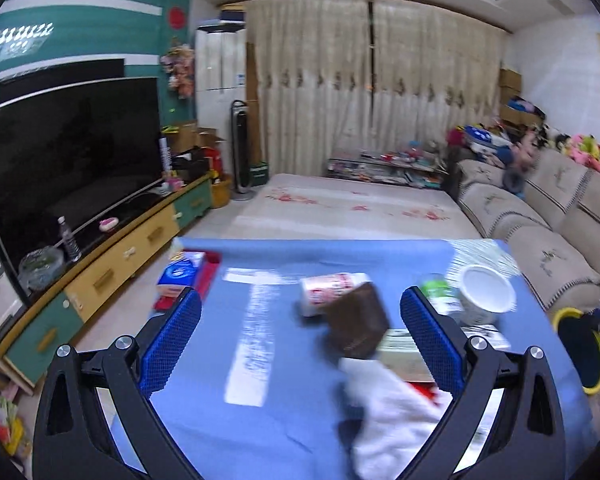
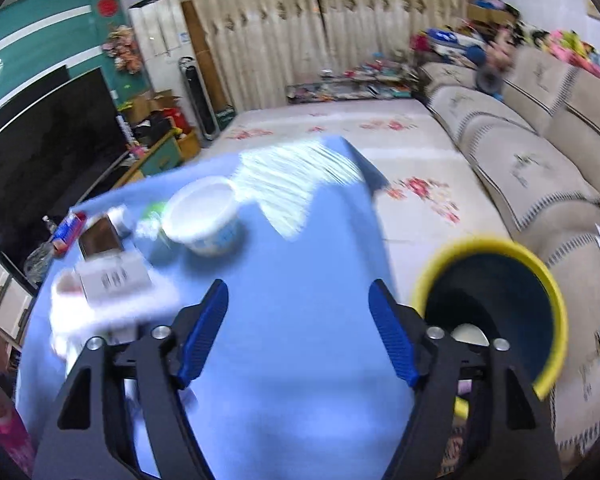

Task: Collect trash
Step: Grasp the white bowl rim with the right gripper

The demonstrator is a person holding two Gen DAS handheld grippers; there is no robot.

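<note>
Left wrist view: my left gripper [image 1: 300, 320] hangs over the blue table [image 1: 260, 420] with its jaws spread wide and nothing pressed between the pads. Just past them lie a brown box [image 1: 358, 326], a red-and-white can [image 1: 332, 290] on its side behind it, and a white crumpled tissue [image 1: 392, 412] nearer to me (all smeared by blur). To the right stands a white paper bowl [image 1: 486, 290], with a green-labelled bottle [image 1: 440, 292] just beside it. At the far right edge, off the table, I see the yellow-rimmed bin [image 1: 580, 350].

Right wrist view: my right gripper [image 2: 298, 332] is also open and empty above bare blue cloth. The trash sits far left of it: the bowl [image 2: 206, 218], the brown box [image 2: 100, 238] and a white carton [image 2: 114, 278]. The bin [image 2: 496, 300] stands near right, beside the table, something pale at its bottom.
</note>
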